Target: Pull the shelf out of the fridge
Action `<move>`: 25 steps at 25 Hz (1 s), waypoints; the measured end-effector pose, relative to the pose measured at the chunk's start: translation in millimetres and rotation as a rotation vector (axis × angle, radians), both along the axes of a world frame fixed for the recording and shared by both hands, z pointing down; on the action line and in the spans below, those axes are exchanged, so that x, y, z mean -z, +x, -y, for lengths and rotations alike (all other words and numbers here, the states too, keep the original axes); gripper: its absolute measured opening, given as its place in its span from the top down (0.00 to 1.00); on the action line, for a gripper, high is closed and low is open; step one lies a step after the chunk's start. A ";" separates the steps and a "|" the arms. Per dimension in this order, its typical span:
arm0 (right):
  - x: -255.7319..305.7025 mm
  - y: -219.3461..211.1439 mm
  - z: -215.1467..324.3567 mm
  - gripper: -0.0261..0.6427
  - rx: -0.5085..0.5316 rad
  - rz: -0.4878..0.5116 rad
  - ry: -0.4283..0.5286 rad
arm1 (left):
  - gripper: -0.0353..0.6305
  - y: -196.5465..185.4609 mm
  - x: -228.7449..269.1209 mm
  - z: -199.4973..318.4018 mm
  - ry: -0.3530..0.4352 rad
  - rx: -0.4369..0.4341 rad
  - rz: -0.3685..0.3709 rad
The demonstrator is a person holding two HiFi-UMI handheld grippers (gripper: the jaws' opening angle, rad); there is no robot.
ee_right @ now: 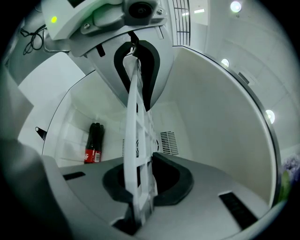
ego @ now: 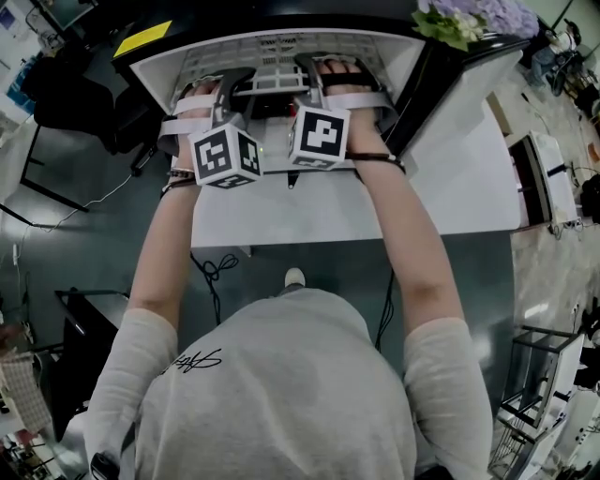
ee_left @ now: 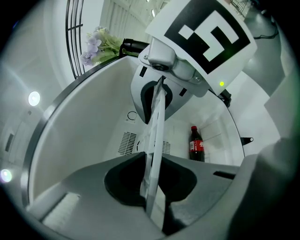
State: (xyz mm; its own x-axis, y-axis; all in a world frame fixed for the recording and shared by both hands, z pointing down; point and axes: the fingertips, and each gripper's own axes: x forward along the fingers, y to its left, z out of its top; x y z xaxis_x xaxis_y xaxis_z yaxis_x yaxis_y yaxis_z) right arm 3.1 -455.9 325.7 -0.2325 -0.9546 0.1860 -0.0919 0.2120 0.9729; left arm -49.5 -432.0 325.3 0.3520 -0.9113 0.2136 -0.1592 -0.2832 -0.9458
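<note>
A white wire shelf lies inside the small open fridge. Both grippers hold its front edge side by side. My left gripper is shut on the shelf, which shows edge-on between its dark pads in the left gripper view. My right gripper is shut on the same shelf, a white grid clamped between its pads in the right gripper view. Each gripper view also shows the other gripper pinching the rim farther along: the right gripper and the left gripper.
A cola bottle stands at the back of the fridge cavity, also the bottle in the right gripper view. The white fridge door hangs open to the right. Purple flowers and a yellow sheet sit on top.
</note>
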 end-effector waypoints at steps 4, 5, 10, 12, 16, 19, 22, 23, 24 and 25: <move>3.9 2.0 -6.9 0.90 -0.007 -0.010 0.024 | 0.89 0.2 0.9 -8.4 0.005 0.001 -0.001; 3.3 1.7 -9.7 0.90 -0.006 -0.007 0.020 | 0.89 0.1 0.8 -10.9 0.005 0.001 -0.001; 2.2 0.6 -21.7 0.90 -0.004 0.007 0.005 | 0.89 0.0 1.0 -21.6 -0.001 0.002 -0.007; -0.3 -2.0 -27.5 0.90 0.007 0.027 -0.022 | 0.89 -0.2 1.0 -25.5 0.002 0.002 -0.007; 2.5 -0.3 -33.3 0.90 0.004 0.021 -0.001 | 0.89 -0.1 1.2 -32.7 0.003 0.003 -0.010; 2.6 -2.1 -41.0 0.90 0.010 0.034 -0.008 | 0.89 -0.7 1.9 -39.4 0.012 0.003 -0.011; 4.6 0.3 -43.6 0.90 0.006 0.021 0.013 | 0.89 -0.6 2.0 -43.8 0.016 0.004 -0.013; 4.5 1.2 -44.0 0.90 0.005 0.017 0.016 | 0.89 -0.2 1.6 -44.6 0.014 0.004 -0.015; 4.1 1.6 -44.8 0.90 0.006 0.018 0.015 | 0.89 0.2 1.3 -45.4 0.012 0.004 -0.016; 3.8 1.5 -46.0 0.90 0.007 0.023 0.009 | 0.89 0.5 1.1 -46.2 0.009 0.004 -0.018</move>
State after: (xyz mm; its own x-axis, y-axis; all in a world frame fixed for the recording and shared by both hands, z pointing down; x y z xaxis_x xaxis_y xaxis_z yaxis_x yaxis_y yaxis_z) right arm 4.6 -409.9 321.9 -0.2432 -0.9546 0.1717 -0.1128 0.2037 0.9725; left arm -49.0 -385.8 324.2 0.3519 -0.9147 0.1990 -0.1777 -0.2740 -0.9452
